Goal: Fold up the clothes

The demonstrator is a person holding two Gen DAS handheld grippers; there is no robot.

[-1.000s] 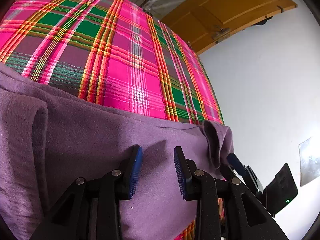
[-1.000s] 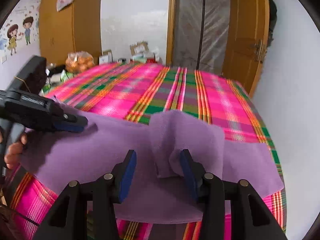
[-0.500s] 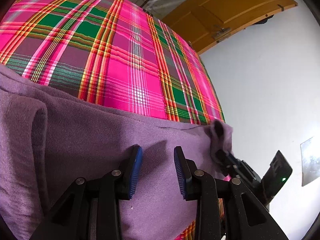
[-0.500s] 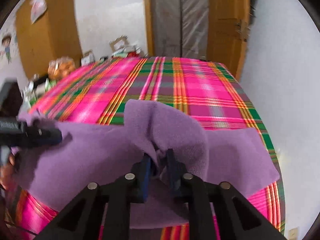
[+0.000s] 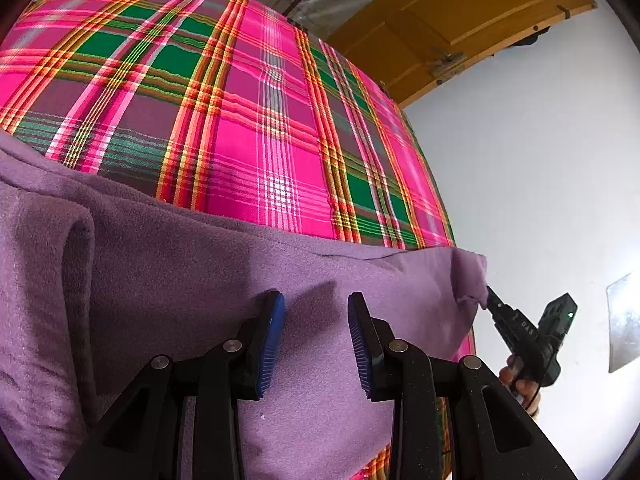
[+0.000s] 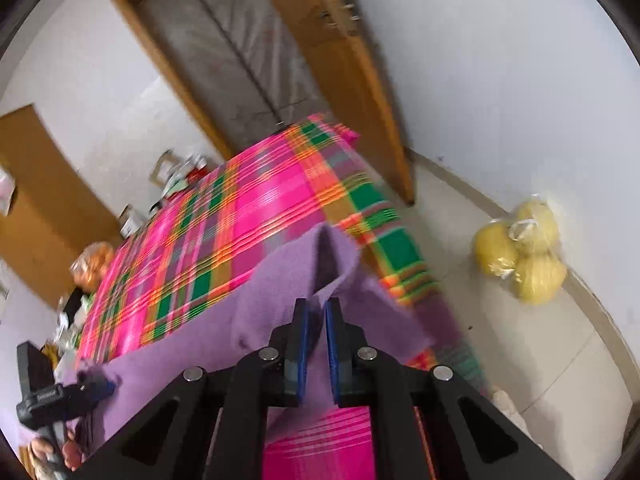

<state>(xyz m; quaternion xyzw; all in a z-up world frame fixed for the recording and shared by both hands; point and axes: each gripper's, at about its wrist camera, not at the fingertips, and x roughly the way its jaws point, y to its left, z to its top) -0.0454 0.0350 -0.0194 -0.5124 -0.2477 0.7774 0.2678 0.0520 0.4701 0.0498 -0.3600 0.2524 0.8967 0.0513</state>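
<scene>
Purple cloth [image 5: 168, 280] spread over plaid bedspread [image 5: 240, 120]. Right gripper [image 6: 316, 312] closing on pinched corner at bedspread's edge. Left gripper [image 5: 316, 320] half-open over cloth, gripping nothing.

Purple fleece garment [image 5: 168, 264] on plaid bed

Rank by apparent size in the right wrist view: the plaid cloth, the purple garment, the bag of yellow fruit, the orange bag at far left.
1. plaid cloth
2. purple garment, though it sits nearer the camera, so the gap is unsure
3. bag of yellow fruit
4. orange bag, blurred and farther off
</scene>
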